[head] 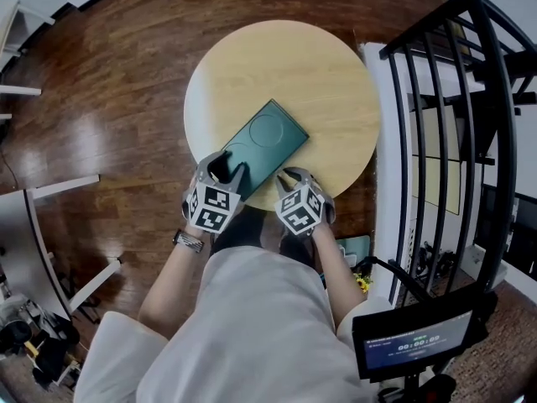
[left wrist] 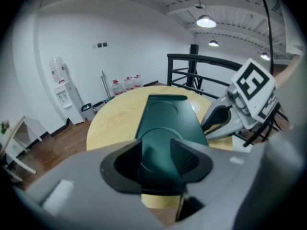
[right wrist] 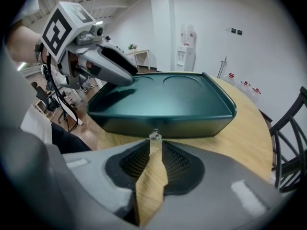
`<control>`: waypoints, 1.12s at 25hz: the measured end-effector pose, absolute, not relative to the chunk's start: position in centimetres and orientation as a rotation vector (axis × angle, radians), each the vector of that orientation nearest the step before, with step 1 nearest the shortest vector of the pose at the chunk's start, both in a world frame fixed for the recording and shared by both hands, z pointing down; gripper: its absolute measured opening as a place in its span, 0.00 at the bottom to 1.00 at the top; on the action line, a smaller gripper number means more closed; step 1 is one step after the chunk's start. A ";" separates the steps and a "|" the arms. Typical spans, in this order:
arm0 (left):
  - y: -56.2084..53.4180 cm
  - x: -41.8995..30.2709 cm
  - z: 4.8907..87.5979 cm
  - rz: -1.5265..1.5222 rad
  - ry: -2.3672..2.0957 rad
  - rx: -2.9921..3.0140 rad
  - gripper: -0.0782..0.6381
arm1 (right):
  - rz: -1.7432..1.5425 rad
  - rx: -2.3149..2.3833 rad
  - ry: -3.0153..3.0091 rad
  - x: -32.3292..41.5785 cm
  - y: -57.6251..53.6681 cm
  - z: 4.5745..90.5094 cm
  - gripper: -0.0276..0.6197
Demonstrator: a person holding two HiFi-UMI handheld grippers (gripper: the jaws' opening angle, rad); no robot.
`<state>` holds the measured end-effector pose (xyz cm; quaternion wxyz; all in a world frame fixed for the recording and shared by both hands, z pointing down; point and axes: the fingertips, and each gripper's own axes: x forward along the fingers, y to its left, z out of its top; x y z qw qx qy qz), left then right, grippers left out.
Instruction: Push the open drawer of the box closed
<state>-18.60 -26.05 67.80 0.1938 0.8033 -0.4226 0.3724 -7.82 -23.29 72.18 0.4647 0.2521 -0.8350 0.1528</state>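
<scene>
1. Floor [head: 101,99]: glossy brown wood, far left.
2. Left gripper [head: 226,166]: the marker cube faces the person, and a wristwatch [head: 188,241] sits on the wrist behind it. The jaws are spread wide. The fingertips rest on the box's top at its near-left end, and the dark lid shows in the gap with nothing pinched.
3. Box [head: 273,141]: dark green and oblong. It lies flat and aslant on the near part of the table, running from near left to far right. There are 2 round recesses [head: 268,129] in the lid.
4. Drawer [right wrist: 192,124]: set in the box's long near side, with a small clear knob [right wrist: 154,136] on its front. The front looks level with that side. Whether it is fully in cannot be told.
5. Right gripper [head: 291,175]: just right of the left gripper, at the box's near side. The jaws are drawn to a narrow slit, and their very tips pinch the knob.
6. Table [head: 327,65]: round, pale wood.
7. Railing [head: 470,99]: black bars, far right.
8. Screen [head: 415,342]: small and dark, near right.
</scene>
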 end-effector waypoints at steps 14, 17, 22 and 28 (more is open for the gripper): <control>-25.9 -16.7 62.3 0.947 -1.285 2.325 0.30 | 0.288 0.849 -2.086 -2.9 -24.2 65.6 0.15; -26.4 -16.5 59.9 0.909 -1.349 2.373 0.27 | 0.221 0.906 -2.134 -2.5 -25.1 62.2 0.12; -26.2 -16.1 55.3 0.791 -1.465 2.421 0.20 | 0.191 0.995 -2.244 -1.9 -25.4 56.0 0.06; -24.4 -15.4 50.6 0.675 -1.601 2.441 0.15 | 0.173 1.111 -2.361 0.5 -24.7 50.8 0.05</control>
